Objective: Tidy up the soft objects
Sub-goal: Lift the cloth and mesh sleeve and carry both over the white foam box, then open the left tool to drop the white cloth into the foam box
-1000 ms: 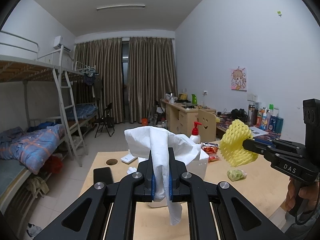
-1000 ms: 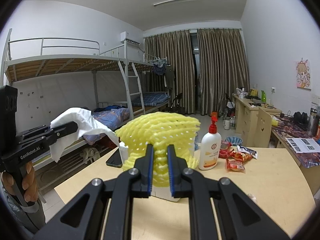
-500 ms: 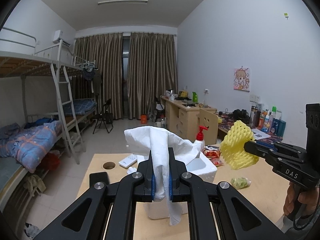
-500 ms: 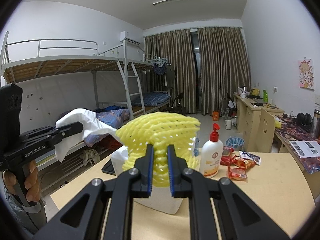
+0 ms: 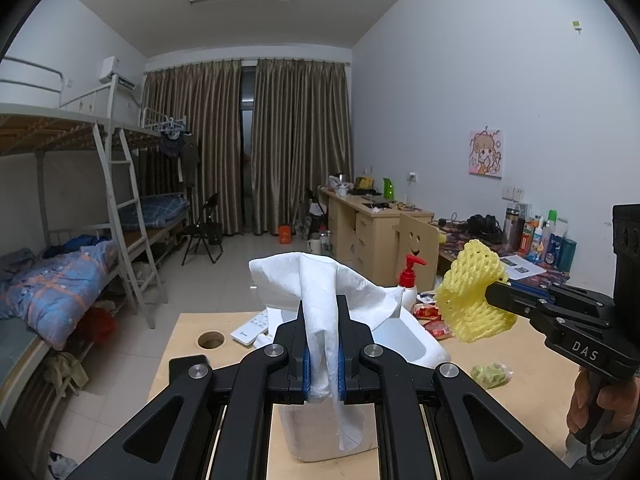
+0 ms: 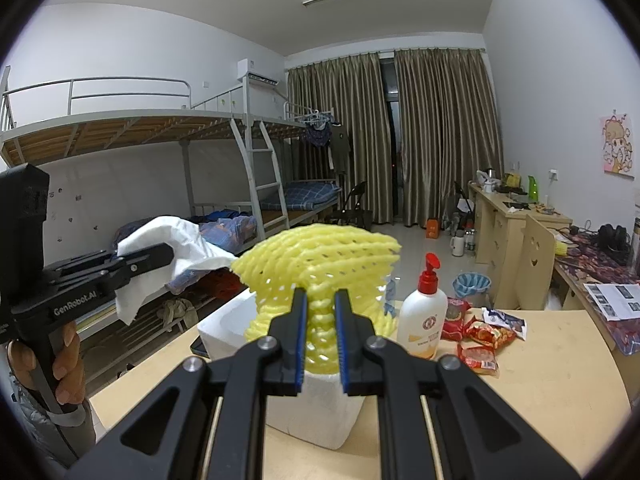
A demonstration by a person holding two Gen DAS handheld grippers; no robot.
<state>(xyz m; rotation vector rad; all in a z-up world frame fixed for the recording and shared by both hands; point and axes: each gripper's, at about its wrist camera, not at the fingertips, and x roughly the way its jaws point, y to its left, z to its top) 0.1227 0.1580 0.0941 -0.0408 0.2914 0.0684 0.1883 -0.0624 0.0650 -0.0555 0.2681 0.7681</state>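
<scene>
A: What risked going wrong as both soft items hung over the white foam box point(image 6: 316, 420)?

B: The larger was the white tissue point(image 5: 320, 304), pinched in the closed left hand-held gripper point(image 5: 323, 364). Its loose tail drooped below the fingers toward the box's near wall, and by my judgement it could have draped over the rim rather than dropping inside, or clung to the blue pads on release.

A: And the smaller piece?

B: The yellow foam net point(image 6: 320, 276) was squeezed between the pads of the right hand-held gripper point(image 6: 320, 344), above the box. Springy and light, it looked liable to bounce back on release and hop out onto the table point(image 6: 540, 400), perhaps into the red-capped pump bottle point(image 6: 424, 316) just beside the box, which might have tipped.

A: Where did all this take place?

B: In a dormitory room, with brown curtains point(image 5: 248, 148) drawn across the far end, metal bunk beds point(image 5: 80, 216) along one wall and wooden desks point(image 5: 372, 220) along the other. A light wooden table stood in front, with a round cable hole point(image 5: 211, 339) in it. On it lay the box, the bottle, red snack packets point(image 6: 480, 340), a white remote point(image 5: 252, 330), a dark phone point(image 5: 188, 364) and a small greenish wrapper point(image 5: 492, 374).
</scene>
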